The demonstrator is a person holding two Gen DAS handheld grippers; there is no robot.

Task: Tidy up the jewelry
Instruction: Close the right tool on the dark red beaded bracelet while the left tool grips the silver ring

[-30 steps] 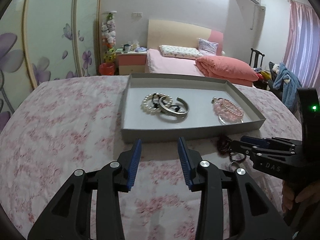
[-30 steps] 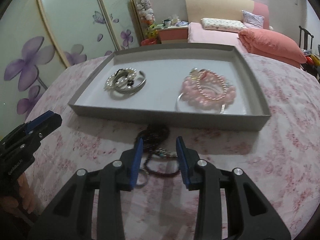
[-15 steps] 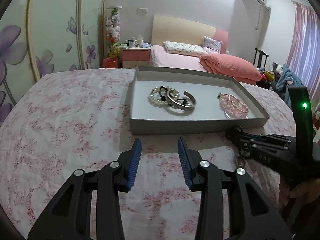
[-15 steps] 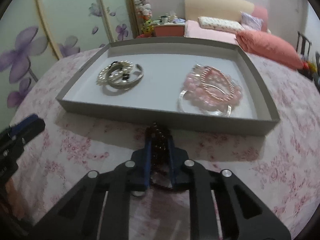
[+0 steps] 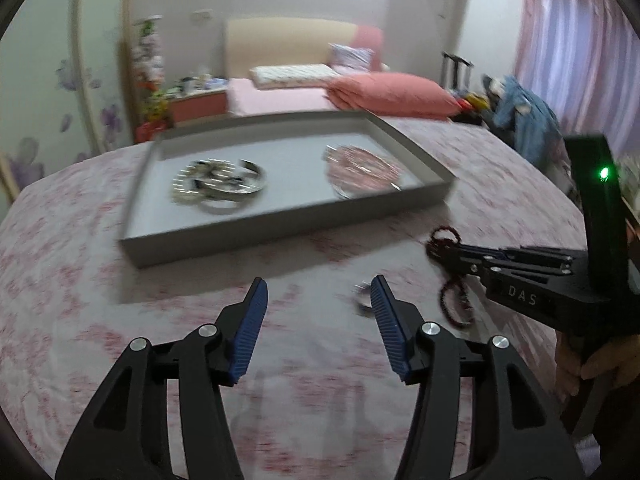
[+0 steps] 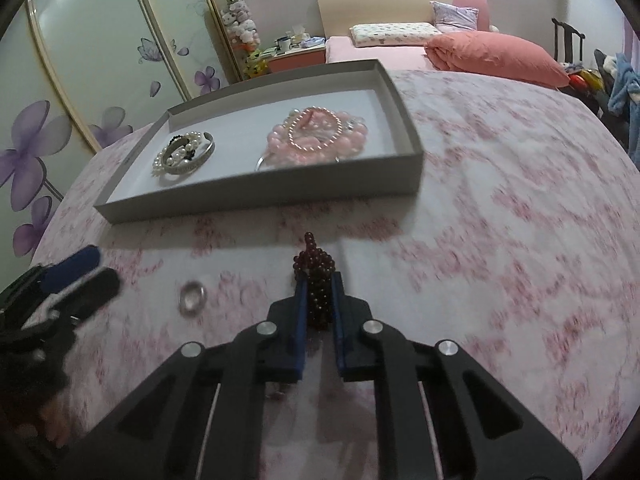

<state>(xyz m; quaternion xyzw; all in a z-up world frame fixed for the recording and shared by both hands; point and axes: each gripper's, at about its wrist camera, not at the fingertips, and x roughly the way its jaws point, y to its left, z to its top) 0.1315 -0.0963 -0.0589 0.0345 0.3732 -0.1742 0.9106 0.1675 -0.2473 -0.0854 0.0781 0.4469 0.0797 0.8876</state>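
While both my hands hover over the flowered pink bedspread [image 6: 500, 208], I see the grey tray [image 6: 256, 196] lying flat on it ahead of me. Two heaps of jewelry lie inside the tray, well apart: a pile of pink bead bracelets [image 6: 320, 138] toward its right end and a cluster of pearl and silver bangles [image 6: 182, 156] toward its left.

My right claw [image 6: 319, 300] is pinched nearly closed on a dark red bead bracelet [image 6: 315, 276], having just finished narrowing; the beads bunch up between the blue pads and poke out past the tips, and in the left view a loop of them dangles under the claw [image 5: 454, 304]. That bracelet sits in front of the tray's near wall, outside it.

My left claw [image 5: 318, 320] has just been widening and stands about half open with nothing between its pads. A small silver ring [image 6: 193, 296] lies on the bedspread just beside its right finger, between the two claws.
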